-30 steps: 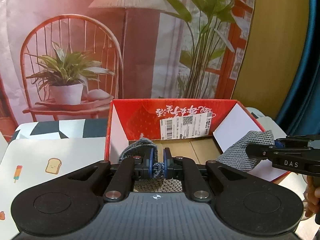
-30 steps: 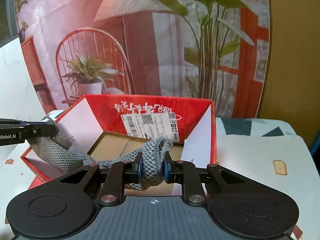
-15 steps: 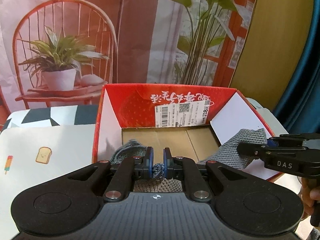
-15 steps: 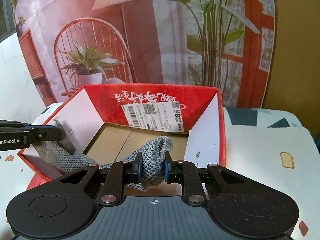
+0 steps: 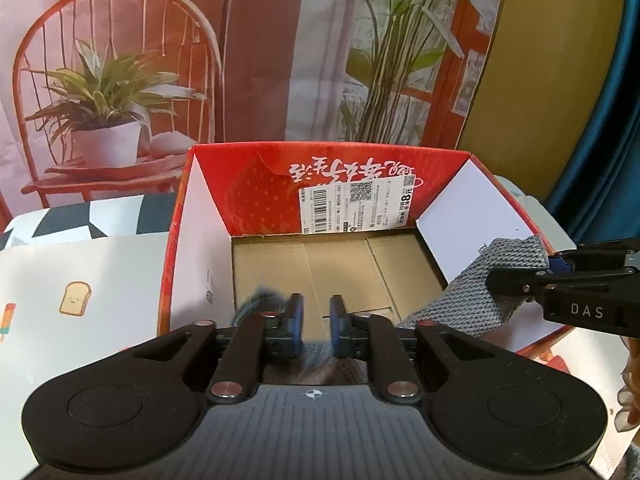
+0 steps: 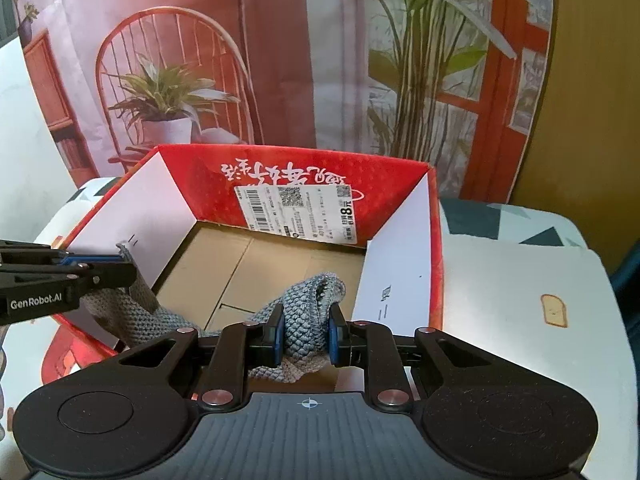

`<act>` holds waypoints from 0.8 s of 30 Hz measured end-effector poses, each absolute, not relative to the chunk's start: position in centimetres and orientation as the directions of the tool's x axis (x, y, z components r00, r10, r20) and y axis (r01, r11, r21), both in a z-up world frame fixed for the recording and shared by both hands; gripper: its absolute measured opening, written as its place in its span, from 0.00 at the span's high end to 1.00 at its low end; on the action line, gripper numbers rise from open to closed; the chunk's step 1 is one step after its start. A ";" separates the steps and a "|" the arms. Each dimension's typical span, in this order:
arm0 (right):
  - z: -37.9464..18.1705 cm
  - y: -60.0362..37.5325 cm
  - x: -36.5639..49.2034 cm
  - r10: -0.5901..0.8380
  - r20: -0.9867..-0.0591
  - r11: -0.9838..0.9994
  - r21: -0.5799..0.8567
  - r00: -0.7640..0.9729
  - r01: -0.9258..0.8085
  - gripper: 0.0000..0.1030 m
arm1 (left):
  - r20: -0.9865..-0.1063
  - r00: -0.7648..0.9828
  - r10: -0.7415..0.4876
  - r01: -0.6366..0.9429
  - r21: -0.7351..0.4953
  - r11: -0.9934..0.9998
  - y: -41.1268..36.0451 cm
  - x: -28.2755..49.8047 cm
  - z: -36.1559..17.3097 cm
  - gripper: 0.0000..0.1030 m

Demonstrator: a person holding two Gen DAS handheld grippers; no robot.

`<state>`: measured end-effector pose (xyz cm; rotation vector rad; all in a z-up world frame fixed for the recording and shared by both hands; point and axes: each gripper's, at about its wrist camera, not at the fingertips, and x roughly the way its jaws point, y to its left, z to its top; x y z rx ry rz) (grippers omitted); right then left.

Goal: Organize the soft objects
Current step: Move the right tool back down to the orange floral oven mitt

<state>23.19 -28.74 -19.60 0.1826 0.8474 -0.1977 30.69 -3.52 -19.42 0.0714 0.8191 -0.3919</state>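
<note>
The right gripper (image 6: pixel 307 334) pinches a bunched fold of grey knitted cloth (image 6: pixel 308 320) at lower centre; the left gripper (image 5: pixel 316 326) has its jaws apart, cloth blurred beneath; red box (image 6: pixel 434 240) behind

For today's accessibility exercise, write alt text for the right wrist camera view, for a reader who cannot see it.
The right gripper pinches a fold of grey knitted cloth over the near edge of an open red cardboard box. The cloth trails left to the left gripper at the box's left wall. The box stands on a white table before a printed backdrop.
</note>
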 end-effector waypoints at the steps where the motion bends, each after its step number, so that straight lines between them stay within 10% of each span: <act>1: -19.7 -28.8 23.2 -0.100 -0.759 0.966 0.081 0.644 0.245 0.80 | -0.721 0.617 -0.315 0.367 -0.090 0.926 -3.4 30.6 -19.3 0.64; 3: -19.9 -28.7 23.2 -0.099 -0.766 0.965 0.083 0.636 0.251 0.77 | -0.705 0.632 -0.321 0.366 -0.094 0.926 -3.1 30.3 -18.8 0.41; 14: -18.1 -28.3 20.1 -0.182 -0.699 0.959 0.028 0.692 0.281 0.43 | -0.651 0.679 -0.339 0.366 -0.100 0.925 -1.6 26.6 -16.3 0.41; 24: -17.2 -26.0 14.1 -0.130 -0.584 0.952 0.152 0.801 0.266 0.43 | -0.619 0.701 -0.355 0.333 -0.156 0.930 -0.5 20.4 -16.2 0.41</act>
